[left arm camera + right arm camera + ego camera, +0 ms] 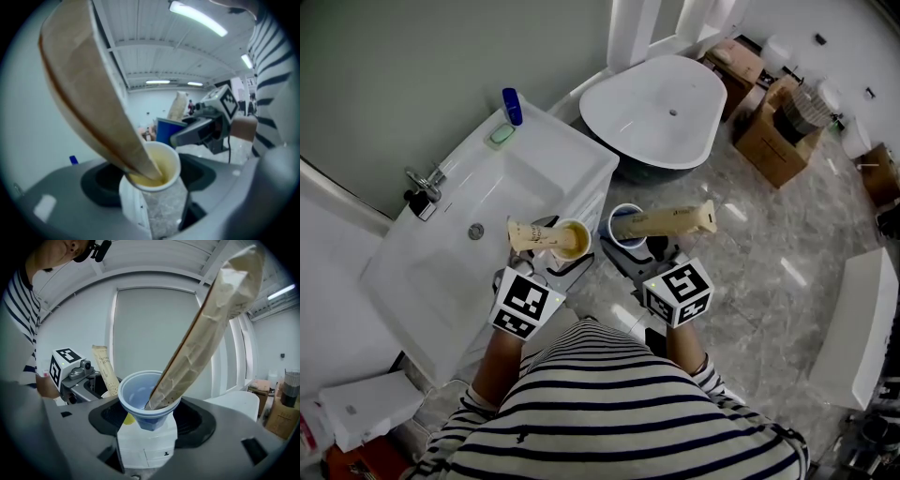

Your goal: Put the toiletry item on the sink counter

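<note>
Right by your striped shirt, both tongs are clamped on cups. Your left tongs (562,253) pinch a cream cup (569,237) with a tan tube (525,234) leaning in it. Your right tongs (628,246) pinch a blue cup (625,225) holding another tube (670,221). The cream cup hangs just beside the white sink counter (572,159) edge, and the blue one is over the marble floor (769,281). Past the left tongs are the faucet (422,183) and a blue bottle (513,105). Beyond the right tongs sits a bathtub (661,108), with cardboard boxes (773,131) further off. The tube print's too blurry to read.
</note>
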`<state>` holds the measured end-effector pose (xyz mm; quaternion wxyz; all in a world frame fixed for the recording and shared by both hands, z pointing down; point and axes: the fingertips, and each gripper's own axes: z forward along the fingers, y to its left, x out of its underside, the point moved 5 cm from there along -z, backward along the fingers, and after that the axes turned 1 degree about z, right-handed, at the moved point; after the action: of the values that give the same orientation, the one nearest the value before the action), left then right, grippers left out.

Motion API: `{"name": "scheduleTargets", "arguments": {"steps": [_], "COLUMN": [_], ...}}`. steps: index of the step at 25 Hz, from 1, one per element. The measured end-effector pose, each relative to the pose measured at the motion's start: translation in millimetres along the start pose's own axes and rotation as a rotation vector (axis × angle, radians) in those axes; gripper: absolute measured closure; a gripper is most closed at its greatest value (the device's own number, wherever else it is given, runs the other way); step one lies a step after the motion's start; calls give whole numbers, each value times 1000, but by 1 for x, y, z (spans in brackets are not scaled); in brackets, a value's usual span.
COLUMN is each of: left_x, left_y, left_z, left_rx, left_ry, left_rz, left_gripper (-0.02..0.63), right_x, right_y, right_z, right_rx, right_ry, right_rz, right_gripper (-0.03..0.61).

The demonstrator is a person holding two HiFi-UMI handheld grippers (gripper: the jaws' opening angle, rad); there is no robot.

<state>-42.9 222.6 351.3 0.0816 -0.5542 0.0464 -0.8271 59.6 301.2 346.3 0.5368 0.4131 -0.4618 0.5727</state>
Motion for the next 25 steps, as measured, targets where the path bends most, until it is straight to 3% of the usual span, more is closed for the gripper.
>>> {"name": "scheduleTargets", "arguments": {"steps": [11, 25], "left_x": [7, 22], "left_y": [51, 181], "left_z": [36, 72], "left_rx": [0, -51], "left_ry": [-4, -14], "left_rz": [-37, -91], "left_gripper": [247, 247], "right_x": [-4, -42], "right_y": [-38, -84], "right_z": [47, 183], "right_rx": [2, -75], "right_ry": [45, 88], "right_rz": [-1, -60], "right_gripper": [282, 282]}}
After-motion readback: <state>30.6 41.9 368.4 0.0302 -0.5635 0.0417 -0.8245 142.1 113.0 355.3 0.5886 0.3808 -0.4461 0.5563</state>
